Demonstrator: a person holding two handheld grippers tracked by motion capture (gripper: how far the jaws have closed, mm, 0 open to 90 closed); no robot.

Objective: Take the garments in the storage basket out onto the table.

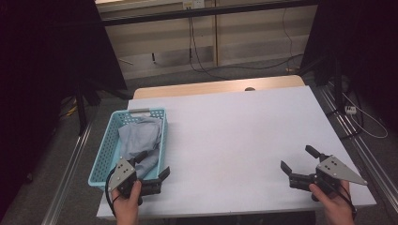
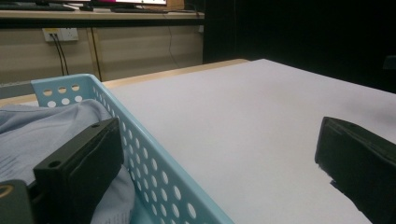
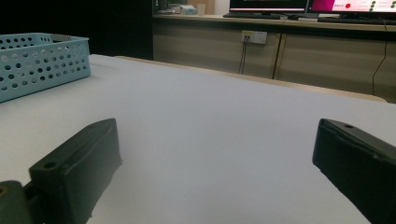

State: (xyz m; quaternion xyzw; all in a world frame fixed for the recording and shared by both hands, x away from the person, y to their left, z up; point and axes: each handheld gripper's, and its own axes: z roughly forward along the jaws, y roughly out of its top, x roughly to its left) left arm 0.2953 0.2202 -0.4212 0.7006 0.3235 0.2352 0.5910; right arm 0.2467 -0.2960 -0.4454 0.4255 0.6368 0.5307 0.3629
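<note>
Left gripper (image 1: 152, 174) has its jaws wide apart and holds nothing. One jaw hangs inside the blue basket (image 1: 104, 149), just over the grey cloth (image 1: 141, 138); the other jaw is outside, over the white table (image 1: 234, 136). I think the cloth is soft, light and floppy, so pinch a raised fold near that jaw. Only the cloth lies in the basket. Right gripper (image 1: 296, 163), far across the table, is wide apart and empty too.

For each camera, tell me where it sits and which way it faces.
High view: above the person's side, facing forward and down on the table; both hands, left gripper, right gripper.
Left gripper view: on that gripper, jaws astride the basket wall, cloth inside.
Right gripper view: low over bare table, open jaws.
All show the basket.
</note>
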